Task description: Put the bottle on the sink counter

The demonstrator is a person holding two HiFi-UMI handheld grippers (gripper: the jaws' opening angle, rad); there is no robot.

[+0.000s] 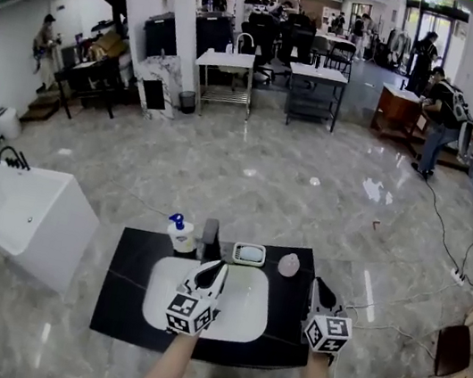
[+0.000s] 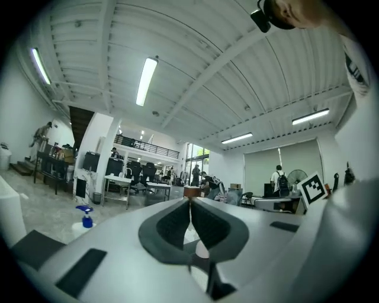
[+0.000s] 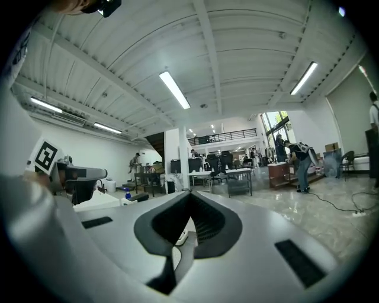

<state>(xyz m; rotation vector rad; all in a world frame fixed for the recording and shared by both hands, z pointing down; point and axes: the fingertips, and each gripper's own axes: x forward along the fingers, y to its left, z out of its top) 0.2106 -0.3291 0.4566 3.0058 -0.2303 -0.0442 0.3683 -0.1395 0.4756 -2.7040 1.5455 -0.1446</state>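
Note:
A white spray bottle with a blue top (image 1: 180,233) stands upright on the black sink counter (image 1: 122,299), at its back left next to the dark tap (image 1: 209,238). My left gripper (image 1: 217,265) hovers over the white basin (image 1: 246,312), a little to the right of the bottle and nearer to me, apart from it. Its jaws are shut with nothing between them (image 2: 189,200). The bottle (image 2: 87,218) shows low at the left of the left gripper view. My right gripper (image 1: 319,285) is over the counter's right side, also shut and empty (image 3: 190,193).
A soap dish (image 1: 249,254) and a pale round object (image 1: 289,264) sit behind the basin. A white tub (image 1: 27,219) stands on the floor to the left. Cables and wooden furniture (image 1: 453,348) lie to the right. Tables and people (image 1: 435,119) are far behind.

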